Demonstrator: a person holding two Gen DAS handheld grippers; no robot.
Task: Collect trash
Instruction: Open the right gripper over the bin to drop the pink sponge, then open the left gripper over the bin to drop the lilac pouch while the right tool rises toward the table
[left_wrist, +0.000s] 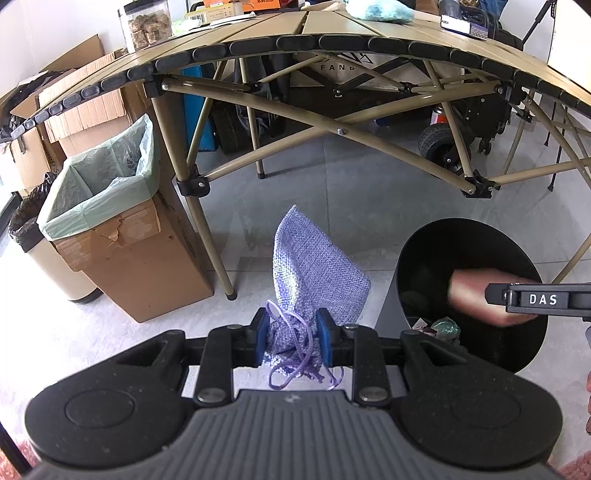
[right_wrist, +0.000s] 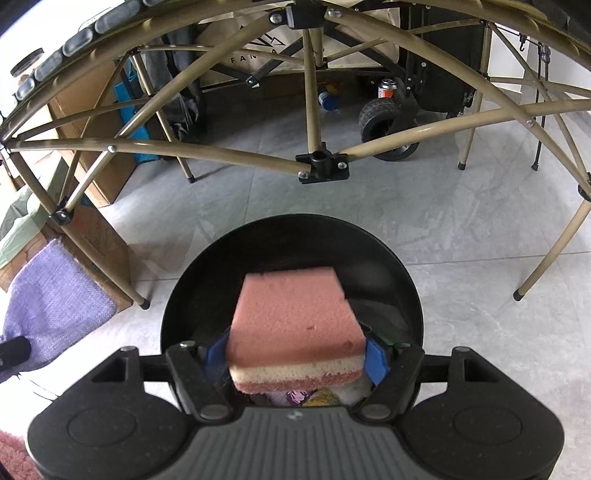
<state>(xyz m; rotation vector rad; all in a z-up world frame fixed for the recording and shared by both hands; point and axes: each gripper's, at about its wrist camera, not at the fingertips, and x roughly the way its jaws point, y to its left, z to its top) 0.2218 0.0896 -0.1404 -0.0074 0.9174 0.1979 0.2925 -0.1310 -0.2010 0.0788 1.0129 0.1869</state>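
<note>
left tongs (left_wrist: 293, 341) grip purple pouch (left_wrist: 314, 273) | right tongs (right_wrist: 295, 354) grip sponge (right_wrist: 295, 325) over black bin (right_wrist: 192, 295)

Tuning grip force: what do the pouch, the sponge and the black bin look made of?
Pouch: coarse woven fabric, lilac, matte; visible weave, drawstring cord at the neck. Sponge: soft foam, pink over white over pink layers; pitted, porous face. Bin: smooth black wall with slight sheen, probably plastic, possibly painted metal.

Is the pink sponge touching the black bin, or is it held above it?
Cannot tell. In the right wrist view the sponge, clamped in the right gripper, overlaps the bin opening; no gap or contact shows plainly.
</note>
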